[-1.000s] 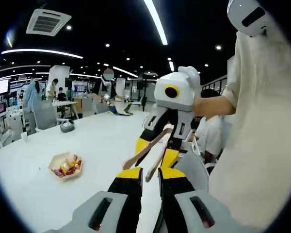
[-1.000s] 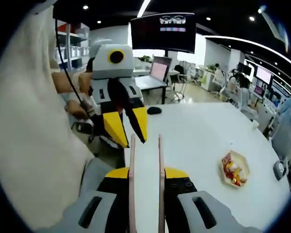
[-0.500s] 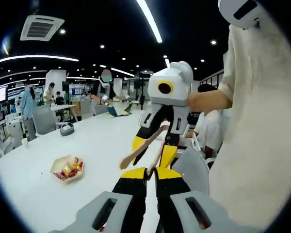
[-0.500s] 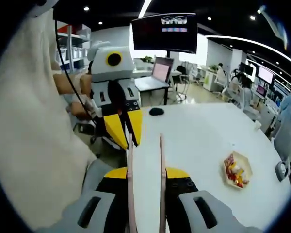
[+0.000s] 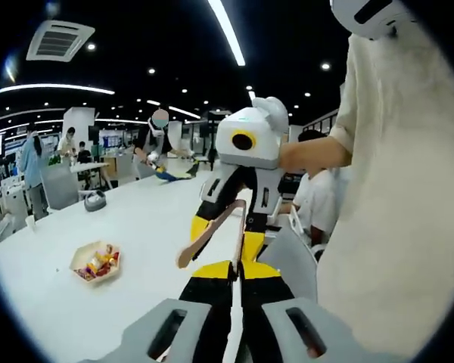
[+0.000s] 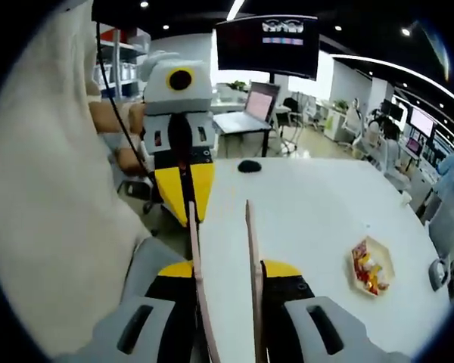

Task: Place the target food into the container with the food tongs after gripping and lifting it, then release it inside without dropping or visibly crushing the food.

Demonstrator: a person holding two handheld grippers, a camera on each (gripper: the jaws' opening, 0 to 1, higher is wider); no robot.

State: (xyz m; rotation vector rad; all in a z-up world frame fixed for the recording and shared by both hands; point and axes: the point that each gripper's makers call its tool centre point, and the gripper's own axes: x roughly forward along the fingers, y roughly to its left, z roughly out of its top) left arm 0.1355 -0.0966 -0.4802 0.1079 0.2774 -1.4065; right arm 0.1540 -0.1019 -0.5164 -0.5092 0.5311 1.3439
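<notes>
Since one second ago your left gripper [image 6: 183,198] has closed its yellow jaws; before, they stood apart. Your right gripper [image 5: 225,236] stays shut on the food tongs [image 6: 223,265], whose two arms stand apart. The writing on the hanging monitor [image 6: 268,44] is too small to read. The container [image 6: 371,266] with colourful food [image 5: 97,262] lies on the white table [image 6: 310,204], well apart from both grippers.

Nothing legible: the hanging monitor [image 6: 268,45] in the right gripper view carries pale marks too small to read.
</notes>
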